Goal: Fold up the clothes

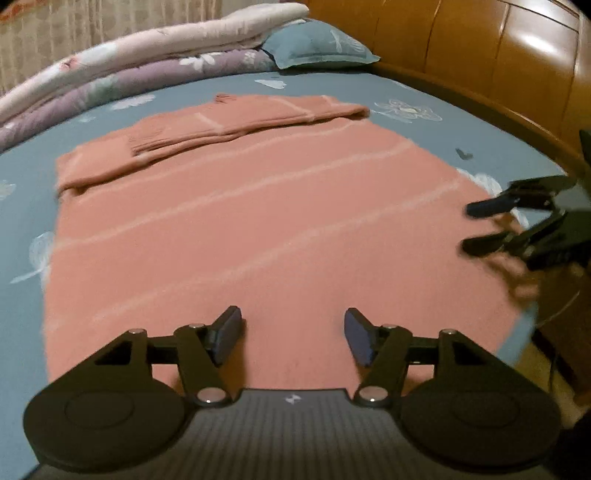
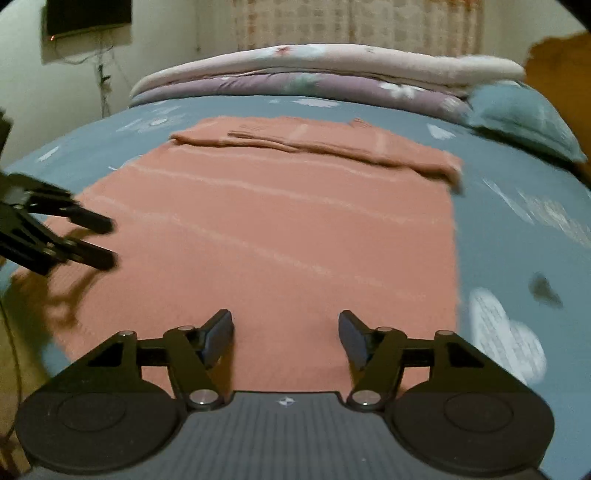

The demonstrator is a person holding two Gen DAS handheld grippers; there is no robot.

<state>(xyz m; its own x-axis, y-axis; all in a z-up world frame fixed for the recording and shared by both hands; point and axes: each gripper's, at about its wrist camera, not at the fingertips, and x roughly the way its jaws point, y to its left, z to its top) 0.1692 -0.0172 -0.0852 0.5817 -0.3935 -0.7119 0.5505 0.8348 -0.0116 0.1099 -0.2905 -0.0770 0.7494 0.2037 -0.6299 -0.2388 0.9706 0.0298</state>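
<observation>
A salmon-pink sweater (image 1: 258, 221) with pale stripes lies flat on the blue flowered bed sheet (image 1: 424, 110). Its sleeves (image 1: 240, 122) are folded across its far end. My left gripper (image 1: 293, 332) stands open over the sweater's near edge, nothing between its fingers. My right gripper (image 1: 469, 227) shows blurred at the sweater's right edge in the left wrist view, jaws apart. In the right wrist view the same sweater (image 2: 277, 229) fills the middle. There my right gripper (image 2: 286, 336) is open and empty above the near hem, and my left gripper (image 2: 110, 242) reaches in from the left, open.
Folded quilts (image 1: 147, 70) and a blue pillow (image 1: 317, 44) lie along the bed's far side. A wooden headboard (image 1: 498, 48) curves round the right. A curtain (image 2: 351, 26) and a wall-mounted dark screen (image 2: 88, 14) stand behind. Floor shows past the bed's near corner (image 2: 22, 332).
</observation>
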